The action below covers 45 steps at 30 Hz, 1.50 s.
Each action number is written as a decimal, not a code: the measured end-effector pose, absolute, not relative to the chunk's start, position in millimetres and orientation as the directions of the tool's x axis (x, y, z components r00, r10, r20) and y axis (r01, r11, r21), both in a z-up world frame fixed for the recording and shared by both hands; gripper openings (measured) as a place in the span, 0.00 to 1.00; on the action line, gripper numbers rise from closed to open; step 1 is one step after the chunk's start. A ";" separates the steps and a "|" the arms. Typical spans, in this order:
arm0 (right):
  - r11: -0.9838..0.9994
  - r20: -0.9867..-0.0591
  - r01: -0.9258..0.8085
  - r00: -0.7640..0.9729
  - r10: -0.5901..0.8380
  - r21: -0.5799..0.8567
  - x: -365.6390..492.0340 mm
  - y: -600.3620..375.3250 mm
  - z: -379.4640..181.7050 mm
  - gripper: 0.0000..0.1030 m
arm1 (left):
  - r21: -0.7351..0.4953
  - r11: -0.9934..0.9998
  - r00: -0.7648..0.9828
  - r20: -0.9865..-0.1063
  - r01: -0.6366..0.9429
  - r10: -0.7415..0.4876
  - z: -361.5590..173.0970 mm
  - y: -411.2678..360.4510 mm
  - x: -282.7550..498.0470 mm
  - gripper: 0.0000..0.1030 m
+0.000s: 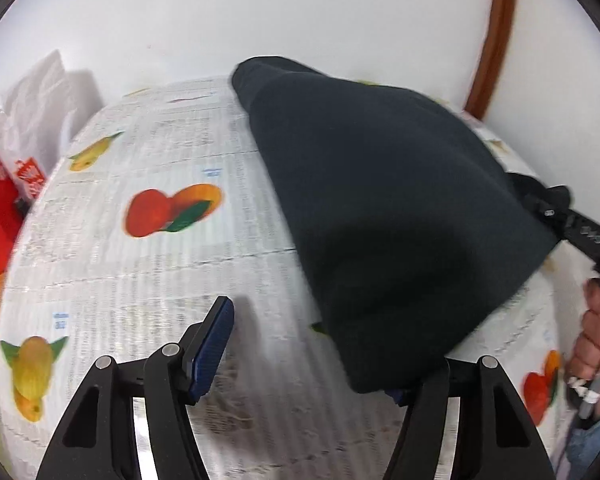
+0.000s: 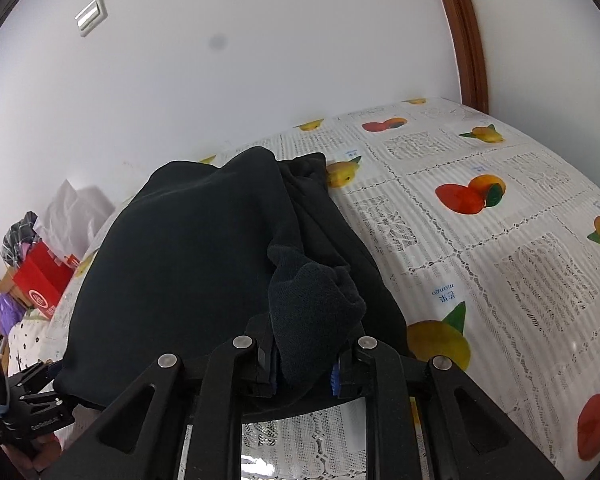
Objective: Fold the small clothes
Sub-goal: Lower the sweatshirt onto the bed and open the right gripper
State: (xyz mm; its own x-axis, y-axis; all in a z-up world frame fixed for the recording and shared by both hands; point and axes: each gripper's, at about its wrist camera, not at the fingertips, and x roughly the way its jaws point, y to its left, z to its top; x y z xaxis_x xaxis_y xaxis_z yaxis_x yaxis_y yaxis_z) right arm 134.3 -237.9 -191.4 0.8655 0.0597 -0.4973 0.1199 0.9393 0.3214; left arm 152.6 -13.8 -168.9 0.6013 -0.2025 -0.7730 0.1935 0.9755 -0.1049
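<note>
A dark navy garment (image 1: pixel 380 208) lies in a heap on the fruit-print tablecloth (image 1: pixel 148 272). My left gripper (image 1: pixel 308 344) stands open at the garment's near corner. Its left blue pad (image 1: pixel 210 350) is bare over the cloth-covered table, and its right finger is hidden under the garment's edge. My right gripper (image 2: pixel 302 364) is shut on a bunched fold of the garment (image 2: pixel 188 260), lifted at its near edge. In the left wrist view the right gripper (image 1: pixel 572 224) reaches in from the right behind the lifted cloth, held by a person's hand (image 1: pixel 596 340).
A white wall runs behind the table, with a brown door frame (image 2: pixel 468 40) at the right. Red bags (image 2: pixel 44 280) and a white plastic bag (image 1: pixel 40 92) crowd the table's left end. To the right of the garment the tablecloth (image 2: pixel 480 240) is bare.
</note>
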 end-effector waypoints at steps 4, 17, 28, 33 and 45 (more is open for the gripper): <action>0.939 -0.503 0.124 0.862 0.058 0.321 135.5 -236.0 -189.2 0.17 | -0.091 0.970 0.600 -0.771 0.226 -0.213 -168.7 -34.8 157.3 0.61; 0.937 -0.338 0.098 0.941 0.023 0.336 101.8 -260.9 -165.5 0.16 | -0.043 0.982 0.613 -0.776 0.183 -0.148 -172.9 -39.2 158.4 0.64; 0.936 -0.526 0.170 0.850 0.019 0.308 121.1 -273.1 -189.3 0.28 | -0.084 0.976 0.576 -0.795 0.203 -0.188 -169.5 -30.7 154.5 0.58; 0.964 -0.516 0.182 0.854 -0.057 0.195 91.3 -283.2 -175.6 0.34 | -0.119 0.963 0.552 -0.799 0.240 -0.236 -160.1 -14.6 133.6 0.57; 0.974 -0.584 0.206 0.804 -0.111 0.098 109.7 -270.9 -194.6 0.34 | -0.133 0.962 0.637 -0.726 0.239 -0.259 -118.3 -14.2 119.5 0.55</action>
State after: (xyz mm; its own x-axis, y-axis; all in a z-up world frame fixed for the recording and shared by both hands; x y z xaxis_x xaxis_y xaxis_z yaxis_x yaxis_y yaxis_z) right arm 109.7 -270.9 -194.6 0.8039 -0.1109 -0.5843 0.2057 0.9737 0.0983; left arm 119.5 -14.2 -118.3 0.6368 -0.2586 -0.7264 0.2394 0.9618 -0.1326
